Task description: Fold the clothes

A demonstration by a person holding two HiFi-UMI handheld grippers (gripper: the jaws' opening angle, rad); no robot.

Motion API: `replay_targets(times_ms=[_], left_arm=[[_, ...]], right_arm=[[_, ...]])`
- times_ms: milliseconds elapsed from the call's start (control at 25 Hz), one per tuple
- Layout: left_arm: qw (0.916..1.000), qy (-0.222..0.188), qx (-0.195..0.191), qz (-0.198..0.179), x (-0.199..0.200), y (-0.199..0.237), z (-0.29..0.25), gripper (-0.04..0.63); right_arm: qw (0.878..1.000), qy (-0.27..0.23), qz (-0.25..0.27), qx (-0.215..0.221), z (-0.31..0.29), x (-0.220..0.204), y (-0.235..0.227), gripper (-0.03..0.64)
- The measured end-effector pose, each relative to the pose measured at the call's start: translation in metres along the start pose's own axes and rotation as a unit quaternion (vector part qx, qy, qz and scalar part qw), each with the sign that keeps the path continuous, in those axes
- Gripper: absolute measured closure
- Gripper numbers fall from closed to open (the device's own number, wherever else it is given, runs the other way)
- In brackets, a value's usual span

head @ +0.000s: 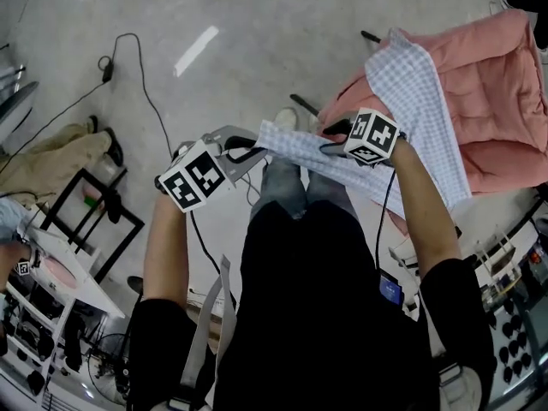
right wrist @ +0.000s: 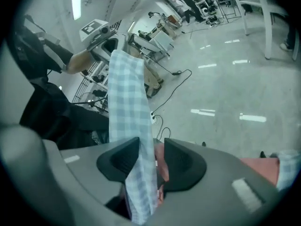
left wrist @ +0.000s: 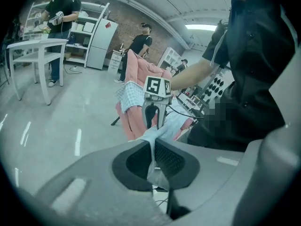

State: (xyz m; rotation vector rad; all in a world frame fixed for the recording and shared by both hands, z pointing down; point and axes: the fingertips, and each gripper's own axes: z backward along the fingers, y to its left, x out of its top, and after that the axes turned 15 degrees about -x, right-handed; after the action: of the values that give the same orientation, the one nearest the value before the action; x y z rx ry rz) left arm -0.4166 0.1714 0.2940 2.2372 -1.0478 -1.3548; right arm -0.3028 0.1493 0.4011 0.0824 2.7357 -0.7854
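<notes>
Left gripper is clamped tight on one edge of the checked garment, which stretches mid-air and drapes over the pink garment. Right gripper has its jaws apart, with the fabric edge hanging loose between them. Open floor all around.

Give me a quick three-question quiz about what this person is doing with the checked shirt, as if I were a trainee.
1. True or false: the left gripper is shut on the checked shirt.
2. What colour is the other garment, which the shirt lies across? A pink, B green, C black.
3. In the right gripper view, what runs between the jaws of the right gripper, and do they clamp it?

Key
1. True: its jaws pinch a fold of the shirt.
2. A.
3. The checked shirt; no, the jaws stand apart, with a gap beside the cloth.
</notes>
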Motion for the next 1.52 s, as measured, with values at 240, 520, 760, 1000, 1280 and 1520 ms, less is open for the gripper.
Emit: replay_targets(times_ms=[240,520,760,1000,1280,1520], left_arm=[[0.9998,0.011,-0.003,0.013,-0.01,0.015,-0.004,0.58],[0.9992,0.026,0.011,0.029,-0.026,0.048,0.0,0.58],[0.998,0.042,0.031,0.035,-0.011,0.107,-0.028,0.578],[0.9963,0.056,0.027,0.059,-0.015,0.172,-0.05,0.578],[0.9929,0.072,0.024,0.091,-0.04,0.21,-0.07,0.577],[0.9899,0.043,0.021,0.133,-0.062,0.226,-0.103,0.57]], right_arm=[[0.996,0.004,-0.05,0.077,0.002,0.005,0.01,0.592],[0.997,-0.056,-0.047,-0.025,0.034,0.016,-0.019,0.594],[0.983,-0.091,-0.048,-0.151,0.064,0.01,-0.082,0.594],[0.965,-0.124,-0.072,-0.22,0.07,0.01,-0.125,0.594],[0.949,-0.124,-0.097,-0.272,0.051,0.01,-0.155,0.594],[0.94,-0.107,-0.075,-0.316,0.039,0.0,-0.166,0.592]])
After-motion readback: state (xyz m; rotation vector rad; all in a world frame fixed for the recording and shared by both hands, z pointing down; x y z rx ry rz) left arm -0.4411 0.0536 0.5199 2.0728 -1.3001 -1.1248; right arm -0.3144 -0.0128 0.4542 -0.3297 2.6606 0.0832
